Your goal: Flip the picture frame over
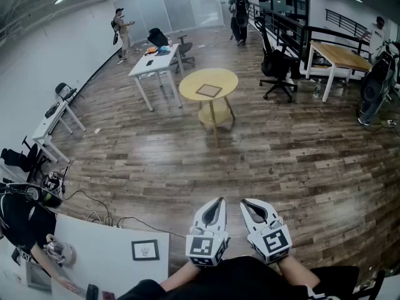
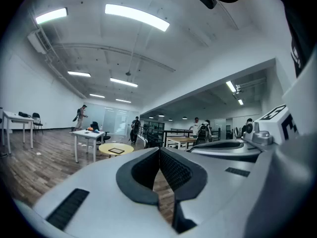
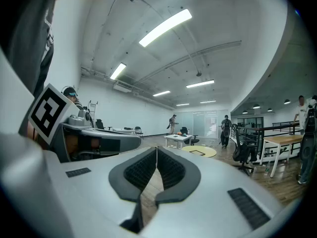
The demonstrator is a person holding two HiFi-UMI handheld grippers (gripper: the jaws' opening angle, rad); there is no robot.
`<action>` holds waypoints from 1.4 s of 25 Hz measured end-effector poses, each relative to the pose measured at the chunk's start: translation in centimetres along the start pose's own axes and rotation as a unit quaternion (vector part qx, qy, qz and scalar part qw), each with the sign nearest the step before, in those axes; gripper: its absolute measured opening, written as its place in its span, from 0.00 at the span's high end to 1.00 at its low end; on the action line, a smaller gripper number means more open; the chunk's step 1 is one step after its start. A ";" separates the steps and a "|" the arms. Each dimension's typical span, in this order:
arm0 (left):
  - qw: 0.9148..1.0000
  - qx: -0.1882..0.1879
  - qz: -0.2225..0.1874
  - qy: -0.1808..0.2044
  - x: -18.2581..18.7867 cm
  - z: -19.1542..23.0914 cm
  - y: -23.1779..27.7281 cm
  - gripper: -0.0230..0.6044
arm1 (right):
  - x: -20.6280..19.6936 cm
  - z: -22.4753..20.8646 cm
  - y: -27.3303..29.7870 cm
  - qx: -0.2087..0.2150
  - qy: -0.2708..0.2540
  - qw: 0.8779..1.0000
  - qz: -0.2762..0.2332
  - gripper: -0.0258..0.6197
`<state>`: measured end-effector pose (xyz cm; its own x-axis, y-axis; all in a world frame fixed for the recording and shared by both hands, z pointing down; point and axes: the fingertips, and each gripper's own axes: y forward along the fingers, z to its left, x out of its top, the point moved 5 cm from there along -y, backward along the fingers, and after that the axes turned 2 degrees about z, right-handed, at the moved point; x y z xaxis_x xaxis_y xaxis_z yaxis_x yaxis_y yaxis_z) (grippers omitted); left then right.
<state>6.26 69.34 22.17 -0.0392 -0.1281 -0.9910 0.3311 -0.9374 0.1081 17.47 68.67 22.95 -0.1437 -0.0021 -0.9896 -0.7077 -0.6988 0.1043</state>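
Mid round table (image 1: 190,85), well ahead, picture frame (image 1: 209,91) lies untouched; left gripper (image 1: 217,203) and right gripper (image 1: 247,204) clenched empty, likely transit carry.

Picture frame (image 1: 209,91) lies on round table (image 1: 189,87). Desk (image 1: 152,65) just left of it, office chair (image 1: 278,65) to its right. Left gripper (image 1: 217,202), right gripper (image 1: 247,204) side by side, well in front.

Far pic frame (image 1: 209,91) too small, side up unclear; person (image 1: 19,220) cropped
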 end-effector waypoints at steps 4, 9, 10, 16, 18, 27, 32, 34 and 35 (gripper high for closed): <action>1.000 -0.012 -0.001 0.003 -0.3 -0.1 -0.6 0.93 | 0.8 0.6 -0.1 -0.002 -0.001 1.000 -0.002 0.93; 1.000 -0.014 -0.001 0.001 -0.5 0.4 -0.9 0.93 | 1.3 1.2 0.3 -0.008 -0.002 1.000 0.003 0.93; 1.000 -0.012 -0.001 0.000 -0.5 0.6 -1.0 0.93 | 1.2 1.2 0.4 -0.007 0.004 1.000 0.001 0.93; 1.000 0.005 -0.001 0.005 -0.4 2.7 -2.4 0.93 | 0.2 2.5 0.4 0.006 0.037 0.999 -0.013 0.93; 1.000 0.009 -0.005 0.005 -0.1 3.8 -2.6 0.93 | 0.3 2.4 0.5 0.003 0.037 0.999 -0.015 0.93; 0.999 0.034 -0.010 -0.004 0.7 8.6 -5.6 0.93 | 1.8 3.6 1.1 -0.031 0.029 0.999 -0.010 0.93; 0.999 0.043 -0.017 -0.007 1.3 9.7 -5.1 0.93 | 2.5 2.7 1.5 -0.043 0.031 0.999 -0.011 0.93; 0.999 0.036 -0.012 -0.009 1.2 9.7 -4.9 0.93 | 2.4 2.7 1.7 -0.046 0.030 0.998 -0.011 0.93; 0.999 0.033 -0.009 -0.007 1.2 9.7 -4.7 0.93 | 2.4 2.6 1.9 -0.047 0.031 0.998 -0.012 0.93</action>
<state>-4.47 70.41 21.29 -0.0576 -0.1155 -0.9916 0.2678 -0.9587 0.0961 14.01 69.23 21.01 -0.0826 -0.0257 -0.9963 -0.6425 -0.7628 0.0729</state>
